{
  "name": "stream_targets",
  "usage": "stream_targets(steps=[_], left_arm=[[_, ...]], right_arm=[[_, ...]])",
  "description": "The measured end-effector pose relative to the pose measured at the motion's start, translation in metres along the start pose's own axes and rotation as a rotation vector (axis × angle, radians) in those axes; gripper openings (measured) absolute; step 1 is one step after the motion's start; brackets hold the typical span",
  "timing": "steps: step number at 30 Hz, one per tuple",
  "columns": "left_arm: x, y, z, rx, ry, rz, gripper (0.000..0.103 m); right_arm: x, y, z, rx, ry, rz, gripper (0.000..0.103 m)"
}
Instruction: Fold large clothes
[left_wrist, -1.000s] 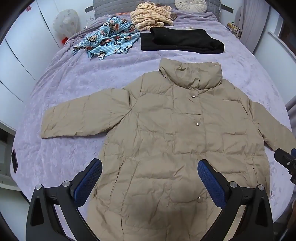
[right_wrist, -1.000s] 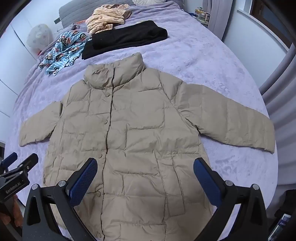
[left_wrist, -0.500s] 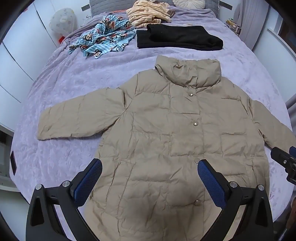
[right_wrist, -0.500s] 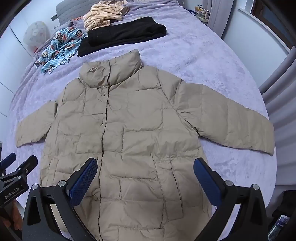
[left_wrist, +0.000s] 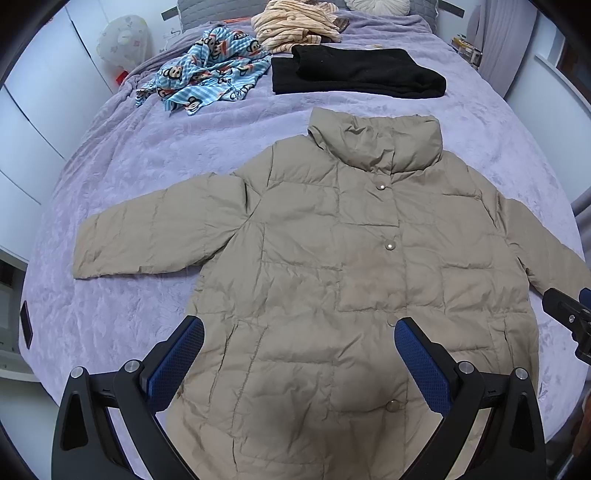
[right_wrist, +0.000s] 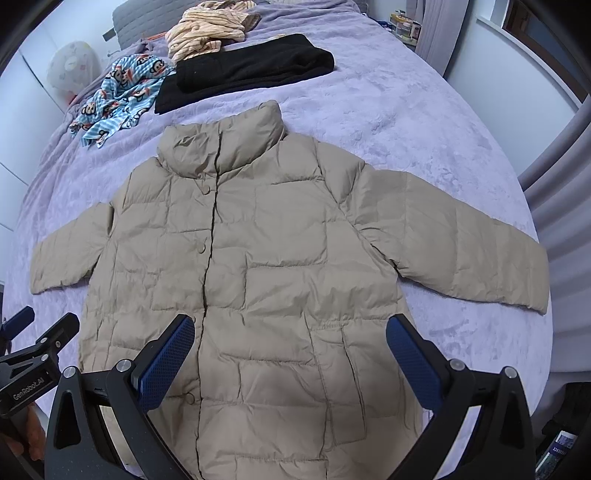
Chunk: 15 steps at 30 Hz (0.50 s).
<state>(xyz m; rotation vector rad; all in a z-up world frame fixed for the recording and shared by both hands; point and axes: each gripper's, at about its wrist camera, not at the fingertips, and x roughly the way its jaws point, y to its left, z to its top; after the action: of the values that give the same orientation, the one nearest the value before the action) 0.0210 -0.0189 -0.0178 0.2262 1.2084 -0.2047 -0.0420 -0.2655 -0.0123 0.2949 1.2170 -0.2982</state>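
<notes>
A beige puffer jacket (left_wrist: 332, 266) lies flat, front up and buttoned, on the purple bed, collar at the far end and both sleeves spread out; it also shows in the right wrist view (right_wrist: 266, 258). My left gripper (left_wrist: 299, 354) is open and empty, hovering above the jacket's lower left part. My right gripper (right_wrist: 290, 354) is open and empty above the lower right part. The right gripper's tip shows at the left wrist view's right edge (left_wrist: 569, 314). The left gripper shows at the right wrist view's left edge (right_wrist: 33, 354).
At the far end of the purple bed (left_wrist: 129, 177) lie a folded black garment (left_wrist: 354, 74), a blue monkey-print garment (left_wrist: 207, 81) and a striped cream garment (left_wrist: 295, 22). White cupboards (left_wrist: 29, 110) stand left. A curtain (right_wrist: 561, 155) hangs right.
Both grippers have moved slightly forward over the jacket and stayed open. The jacket has not moved.
</notes>
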Motion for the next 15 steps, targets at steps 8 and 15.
stream_targets(steps=[8, 15], left_arm=[[0.0007, 0.0003, -0.0005, -0.003, 0.003, 0.003, 0.103], [0.0008, 0.0010, -0.0004, -0.006, 0.003, 0.001, 0.103]], right_arm=[[-0.0006, -0.0001, 0.0003, -0.001, 0.001, 0.000, 0.103], [-0.0007, 0.0006, 0.0011, 0.001, 0.001, 0.000, 0.103]])
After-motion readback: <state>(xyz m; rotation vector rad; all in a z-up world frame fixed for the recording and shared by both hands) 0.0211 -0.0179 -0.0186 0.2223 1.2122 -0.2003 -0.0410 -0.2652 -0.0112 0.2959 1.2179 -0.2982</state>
